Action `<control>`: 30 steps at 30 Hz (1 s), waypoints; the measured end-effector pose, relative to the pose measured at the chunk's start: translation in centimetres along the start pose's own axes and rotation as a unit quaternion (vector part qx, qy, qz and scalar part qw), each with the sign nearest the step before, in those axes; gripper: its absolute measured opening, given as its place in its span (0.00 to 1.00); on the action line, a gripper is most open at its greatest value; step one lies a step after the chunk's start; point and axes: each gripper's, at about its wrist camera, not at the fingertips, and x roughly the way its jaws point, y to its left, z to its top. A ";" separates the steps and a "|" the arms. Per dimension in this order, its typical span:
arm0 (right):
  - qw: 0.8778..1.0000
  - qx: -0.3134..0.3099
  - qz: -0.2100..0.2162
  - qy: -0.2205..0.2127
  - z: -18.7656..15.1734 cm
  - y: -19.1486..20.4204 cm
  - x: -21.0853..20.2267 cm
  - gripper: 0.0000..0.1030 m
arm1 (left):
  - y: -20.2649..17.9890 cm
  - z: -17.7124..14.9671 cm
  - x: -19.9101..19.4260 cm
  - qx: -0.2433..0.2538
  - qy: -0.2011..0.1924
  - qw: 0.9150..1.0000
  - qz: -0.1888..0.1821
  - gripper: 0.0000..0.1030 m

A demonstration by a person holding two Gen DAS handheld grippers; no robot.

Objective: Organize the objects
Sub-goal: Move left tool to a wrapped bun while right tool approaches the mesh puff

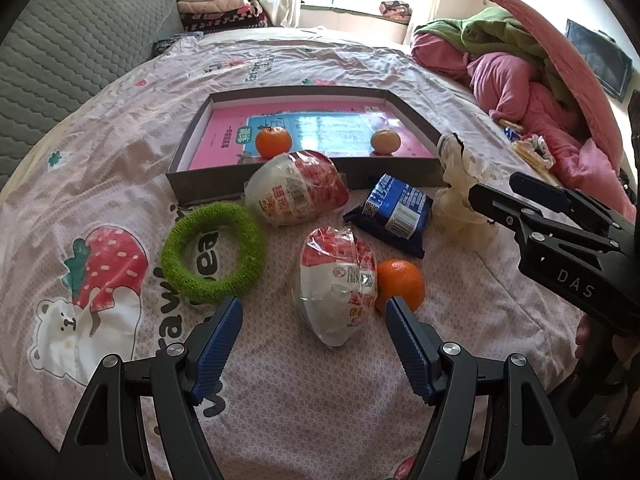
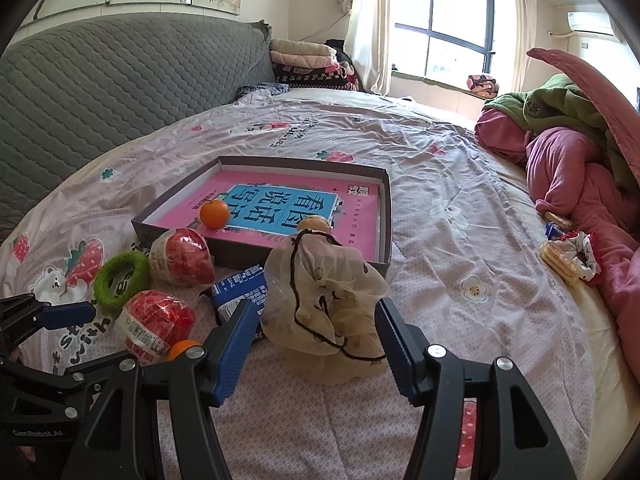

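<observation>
Hovering over the bed, the left tool (image 1: pixel 314 320) stands open and empty, its blue pads either side of a wrapped snack packet (image 1: pixel 338 284) without touching it. An orange (image 1: pixel 401 283) lies against that packet on the side toward the right tool. Farther out sit a green ring (image 1: pixel 213 253), a second wrapped packet (image 1: pixel 296 188) leaning on the front wall of the shallow box (image 1: pixel 208 190), and a blue packet (image 1: pixel 394 210).

The right tool (image 2: pixel 316 334) is also open, with a cream cloth pouch (image 2: pixel 324 300) between its pads; whether they touch the cloth I cannot tell. Two oranges already rest in the box, toward the middle of the bed.

The snack packet looks light, and its film is probably slick and crinkly, so a hold across the plump middle should serve better than the loose ends. The pouch seems soft and floppy; gathering it near its tied neck looks safest. The orange is firm but will likely roll.

The pouch hides part of the far orange from the right wrist view, its contents are unseen, and small items by the pink bedding at the bed's right edge are hard to make out.
</observation>
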 end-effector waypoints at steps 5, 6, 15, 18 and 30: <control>1.000 0.005 -0.002 0.005 -0.1 -0.3 0.2 0.59 | 0.0 -0.1 0.4 -0.002 0.005 1.000 0.000 0.73; 1.000 0.006 -0.002 0.006 -0.2 -0.3 0.2 0.59 | 0.0 -0.1 0.5 -0.003 0.005 1.000 0.000 0.73; 1.000 0.005 -0.004 0.012 -0.4 -0.4 0.6 0.59 | -0.3 0.1 1.5 -0.006 0.009 1.000 0.003 0.73; 1.000 0.003 -0.005 0.017 -0.5 -0.4 0.9 0.59 | -0.6 0.1 1.9 -0.005 0.011 1.000 0.002 0.73; 0.999 -0.005 0.002 0.036 -1.0 0.1 2.3 0.59 | -0.3 0.4 2.6 -0.013 0.007 1.000 0.003 0.73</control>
